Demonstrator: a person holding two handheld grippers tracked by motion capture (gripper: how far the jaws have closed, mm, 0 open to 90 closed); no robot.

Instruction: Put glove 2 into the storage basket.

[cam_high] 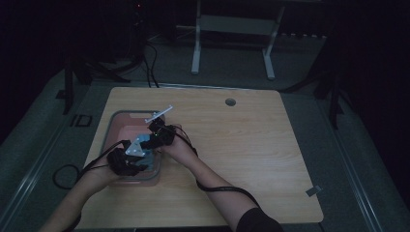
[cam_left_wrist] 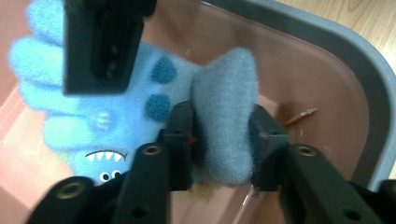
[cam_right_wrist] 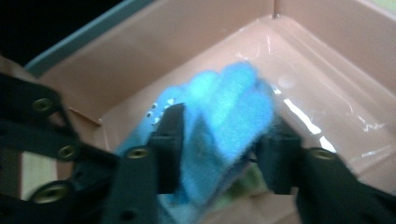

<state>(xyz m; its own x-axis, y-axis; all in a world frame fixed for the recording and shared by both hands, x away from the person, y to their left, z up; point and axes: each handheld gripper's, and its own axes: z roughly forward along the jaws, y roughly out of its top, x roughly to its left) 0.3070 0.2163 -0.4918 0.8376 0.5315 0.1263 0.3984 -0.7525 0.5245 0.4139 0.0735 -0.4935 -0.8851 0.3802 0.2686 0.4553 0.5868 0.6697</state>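
A fluffy blue glove (cam_left_wrist: 116,116) with dark blue dots and a monster face lies in a pink tray (cam_left_wrist: 355,70) with a grey rim. My left gripper (cam_left_wrist: 223,140) is shut on its grey-blue cuff, which bulges between the pads. One jaw of the right gripper (cam_left_wrist: 100,46) hangs over the glove's fingers. In the right gripper view the glove's fingers (cam_right_wrist: 224,107) sit blurred between the jaws of my right gripper (cam_right_wrist: 222,144), against one pad with a dark gap at the other. From above, both grippers (cam_high: 145,162) (cam_high: 151,145) meet over the tray (cam_high: 116,118).
The tray sits at the left of a wooden table (cam_high: 241,145) with a round cable hole (cam_high: 230,102) at the back. A small brown stick (cam_left_wrist: 301,114) lies on the tray's floor. Cables trail from both grippers, and a white desk frame (cam_high: 232,29) stands beyond the table.
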